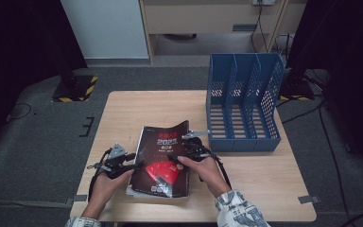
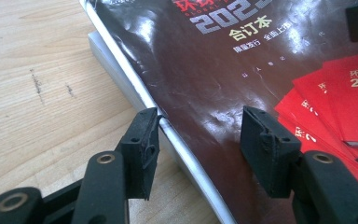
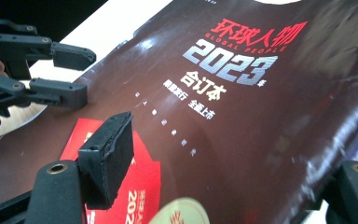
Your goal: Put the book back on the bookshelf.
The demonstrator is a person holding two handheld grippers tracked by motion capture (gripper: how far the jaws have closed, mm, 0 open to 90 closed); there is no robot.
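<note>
A dark-covered magazine (image 1: 163,151) with red and silver print and a red fan picture lies on the wooden table (image 1: 123,113), on top of a pale book (image 2: 107,56). My left gripper (image 1: 136,164) is at the magazine's left edge. In the left gripper view its jaws (image 2: 200,126) stand apart: one tip touches the cover's edge, the other hovers over the cover (image 2: 214,60). My right gripper (image 1: 174,156) reaches over the right side. In the right gripper view the cover (image 3: 242,93) curls up between its jaws (image 3: 228,154), and the right jaw is partly hidden behind it.
A blue three-slot file holder (image 1: 243,101) stands at the table's back right, close to the magazine's top corner. Bare wood lies left of the magazine and along the front right. The left gripper (image 3: 86,73) appears at the upper left of the right gripper view.
</note>
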